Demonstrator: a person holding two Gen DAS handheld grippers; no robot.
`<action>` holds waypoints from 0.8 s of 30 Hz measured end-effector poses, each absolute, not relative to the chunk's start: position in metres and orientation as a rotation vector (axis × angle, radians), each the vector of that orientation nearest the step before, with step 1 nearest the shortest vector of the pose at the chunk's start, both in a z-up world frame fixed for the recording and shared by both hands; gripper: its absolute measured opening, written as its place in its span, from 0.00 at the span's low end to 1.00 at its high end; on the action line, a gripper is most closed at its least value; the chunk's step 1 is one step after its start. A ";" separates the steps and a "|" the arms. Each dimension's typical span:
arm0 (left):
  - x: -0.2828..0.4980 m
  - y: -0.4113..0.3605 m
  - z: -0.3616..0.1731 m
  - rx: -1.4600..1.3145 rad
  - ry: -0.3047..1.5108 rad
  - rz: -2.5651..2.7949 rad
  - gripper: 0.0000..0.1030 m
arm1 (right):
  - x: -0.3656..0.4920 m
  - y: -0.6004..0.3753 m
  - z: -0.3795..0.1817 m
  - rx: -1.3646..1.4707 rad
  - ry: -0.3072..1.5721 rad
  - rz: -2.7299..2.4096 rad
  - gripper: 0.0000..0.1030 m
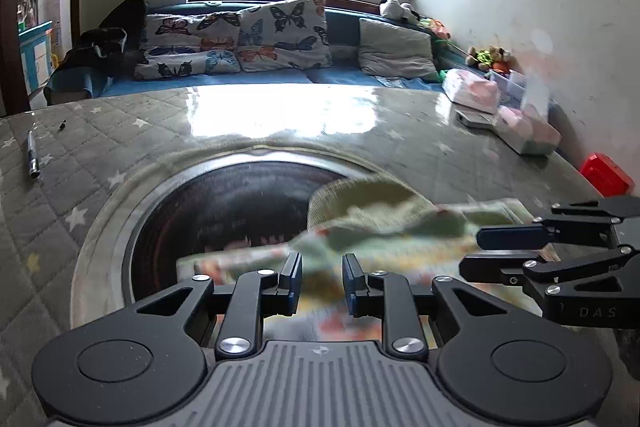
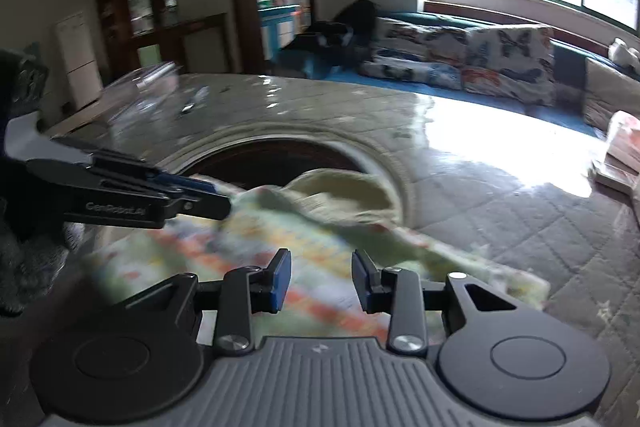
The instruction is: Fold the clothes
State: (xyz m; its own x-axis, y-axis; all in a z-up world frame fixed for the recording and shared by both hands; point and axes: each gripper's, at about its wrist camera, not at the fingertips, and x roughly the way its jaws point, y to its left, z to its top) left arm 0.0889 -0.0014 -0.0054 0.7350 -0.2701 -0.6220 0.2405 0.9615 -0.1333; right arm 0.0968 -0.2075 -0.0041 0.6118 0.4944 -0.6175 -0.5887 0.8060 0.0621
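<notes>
A pale green garment with orange and yellow print [image 1: 360,227] lies blurred at lower centre, over the dark round inset [image 1: 224,211] of the grey star-quilted table [image 1: 80,147]. Left gripper [image 1: 322,281] hovers over it, jaws parted, nothing between them. Right gripper [image 2: 322,281] likewise spread, empty. Silver pen [image 1: 32,157] far left.

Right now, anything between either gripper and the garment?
Nothing visible. The left gripper and right gripper are both open directly over the patterned garment, which lies on the quilted table cover. Only the other gripper shows beside each.
</notes>
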 end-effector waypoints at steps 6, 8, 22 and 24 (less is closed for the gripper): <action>0.054 0.002 -0.001 -0.031 0.666 -0.303 0.23 | 0.057 -0.197 -0.006 -0.213 0.633 0.693 0.33; 0.043 0.002 -0.004 -0.024 0.666 -0.305 0.23 | 0.048 -0.192 -0.011 -0.242 0.630 0.698 0.33; 0.014 0.023 -0.014 -0.037 0.652 -0.239 0.24 | 0.028 -0.161 -0.017 -0.348 0.602 0.728 0.33; 0.011 0.025 -0.014 -0.047 0.648 -0.237 0.24 | 0.023 -0.158 -0.018 -0.385 0.584 0.723 0.33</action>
